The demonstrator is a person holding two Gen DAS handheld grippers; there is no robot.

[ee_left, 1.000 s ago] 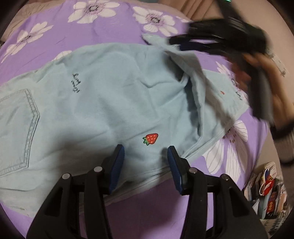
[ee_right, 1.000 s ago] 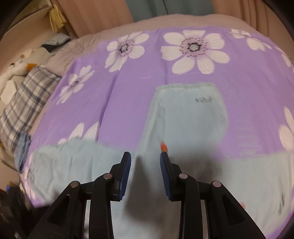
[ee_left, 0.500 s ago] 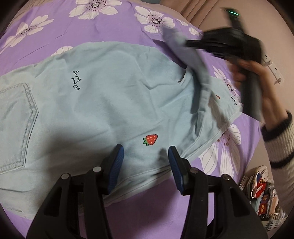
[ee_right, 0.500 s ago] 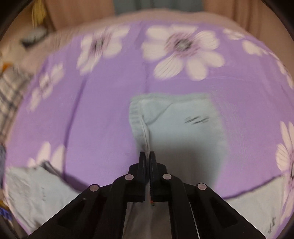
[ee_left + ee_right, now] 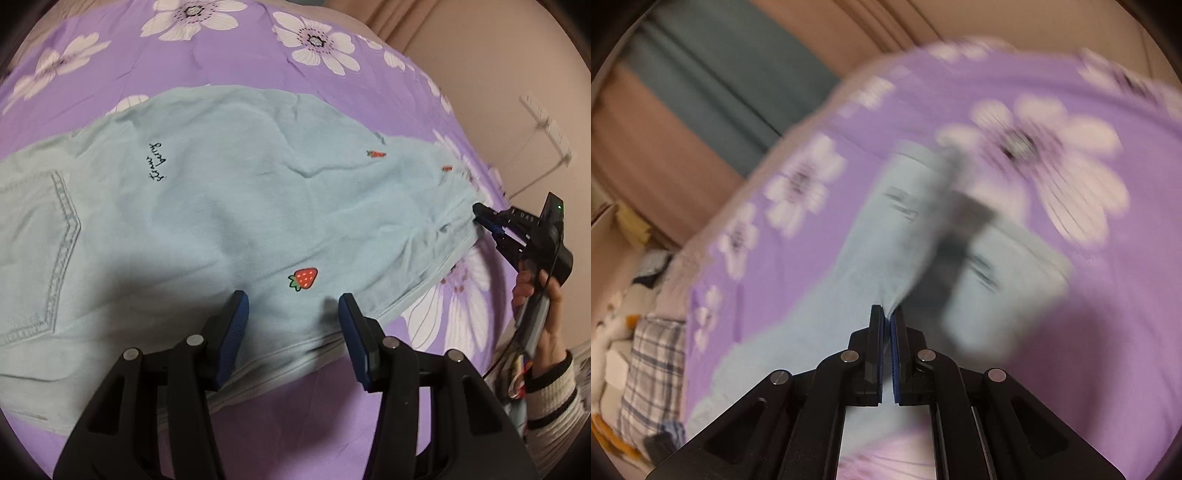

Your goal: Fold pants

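Light blue pants lie spread on a purple flowered bedspread, with a back pocket at the left and a strawberry print near the lower edge. My left gripper hangs open just over that lower edge, nothing pinched. At the right, my right gripper grips the end of a pant leg. In the blurred right wrist view the right gripper has a fold of the pants between its pads. Its jaws are opening slightly, with the cloth still pinched.
A hand with a striped sleeve holds the right gripper beside the bed's right edge. Packets lie below it, and a socket strip is on the wall. A plaid pillow and curtains lie beyond the bed.
The right gripper shut on the pant leg and swept it from the top of the pants out to the right, rolling as it went. The leg now lies stretched. The left gripper stayed put.
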